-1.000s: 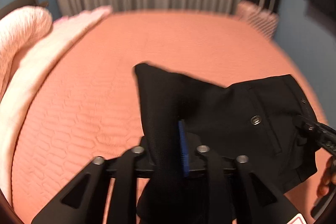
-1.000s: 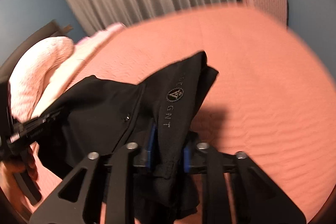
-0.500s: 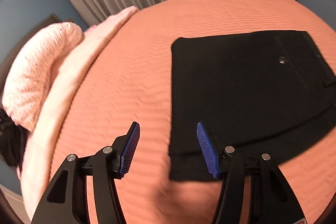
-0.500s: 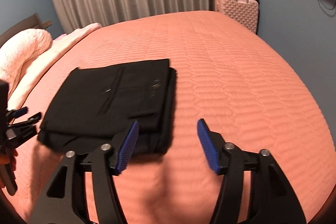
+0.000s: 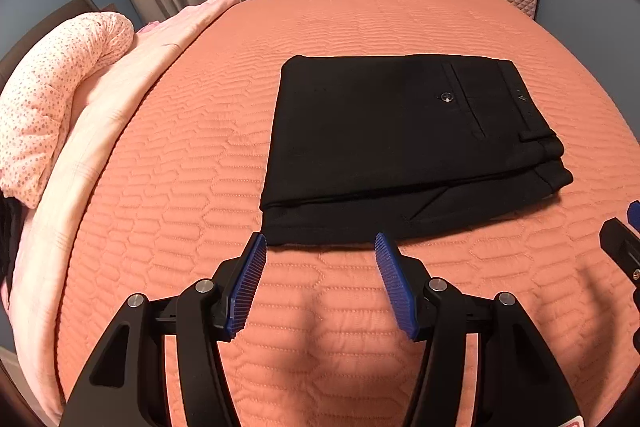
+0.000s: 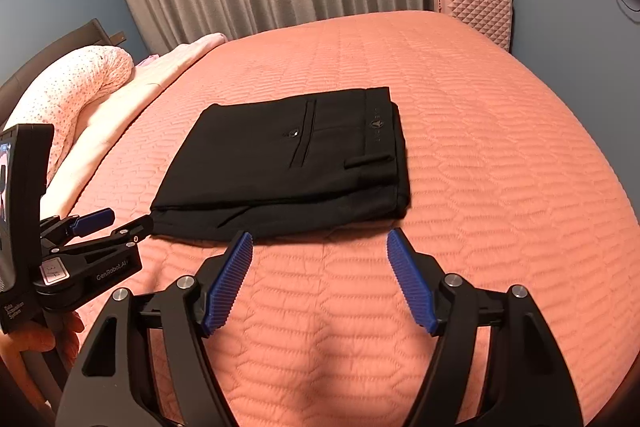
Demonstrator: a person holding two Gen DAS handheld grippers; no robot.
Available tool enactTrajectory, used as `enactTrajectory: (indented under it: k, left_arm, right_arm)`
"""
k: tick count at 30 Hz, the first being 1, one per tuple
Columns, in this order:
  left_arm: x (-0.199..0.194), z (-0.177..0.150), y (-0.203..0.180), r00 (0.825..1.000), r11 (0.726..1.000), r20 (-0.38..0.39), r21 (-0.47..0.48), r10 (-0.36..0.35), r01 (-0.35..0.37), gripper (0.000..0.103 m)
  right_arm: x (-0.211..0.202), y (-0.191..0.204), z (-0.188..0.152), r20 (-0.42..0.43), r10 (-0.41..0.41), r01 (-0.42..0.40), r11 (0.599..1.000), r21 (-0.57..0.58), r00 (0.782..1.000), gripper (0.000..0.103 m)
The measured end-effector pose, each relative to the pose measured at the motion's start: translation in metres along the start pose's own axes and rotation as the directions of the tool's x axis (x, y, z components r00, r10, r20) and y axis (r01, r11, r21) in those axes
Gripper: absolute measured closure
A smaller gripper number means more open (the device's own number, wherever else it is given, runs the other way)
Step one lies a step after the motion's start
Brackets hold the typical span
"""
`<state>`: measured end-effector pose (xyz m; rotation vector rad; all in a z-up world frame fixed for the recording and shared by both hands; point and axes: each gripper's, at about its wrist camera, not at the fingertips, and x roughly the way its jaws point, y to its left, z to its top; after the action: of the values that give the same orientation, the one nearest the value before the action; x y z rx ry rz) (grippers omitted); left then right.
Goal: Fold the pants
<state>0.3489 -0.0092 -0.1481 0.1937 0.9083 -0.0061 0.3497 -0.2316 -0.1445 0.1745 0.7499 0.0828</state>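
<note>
The black pants [image 5: 400,139] lie folded into a compact rectangle on the orange quilted bedspread [image 5: 200,155], a little beyond both grippers and touching neither. Going from left to right across the bundle: the left end is a smooth fold; then comes the back pocket with its button [image 5: 446,97]; then the waistband with a belt loop at the right end, where the layers stack thickest. Along the near side a lower layer sticks out past the top one, so the stack is not quite flush. The cloth looks soft, light and limp, probably a smooth woven fabric that slides on itself, so a pinch on one layer would likely peel the fold open. A better hold takes all layers together at the near corners. The left gripper [image 5: 320,247] hangs just short of the near-left corner, jaws apart and empty; the right gripper [image 6: 320,243] faces the near edge, jaws likewise spread with nothing between them
</note>
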Motion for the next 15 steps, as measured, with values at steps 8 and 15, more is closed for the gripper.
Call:
enactTrajectory:
  k: [8,15]
  left_arm:
    - [0.017,0.004,0.013,1.0,0.999,-0.008,-0.031,-0.008,0.007,0.038]
    - [0.096,0.031,0.084,0.968,0.936,-0.086,-0.287,-0.235,0.202,0.023]
  right_arm:
    - [0.01,-0.005,0.003,-0.017,-0.008,0.007,0.999,-0.04,1.0,0.017]
    - [0.066,-0.055,0.048,-0.076,-0.009,0.012,0.999,0.038,0.997,0.012]
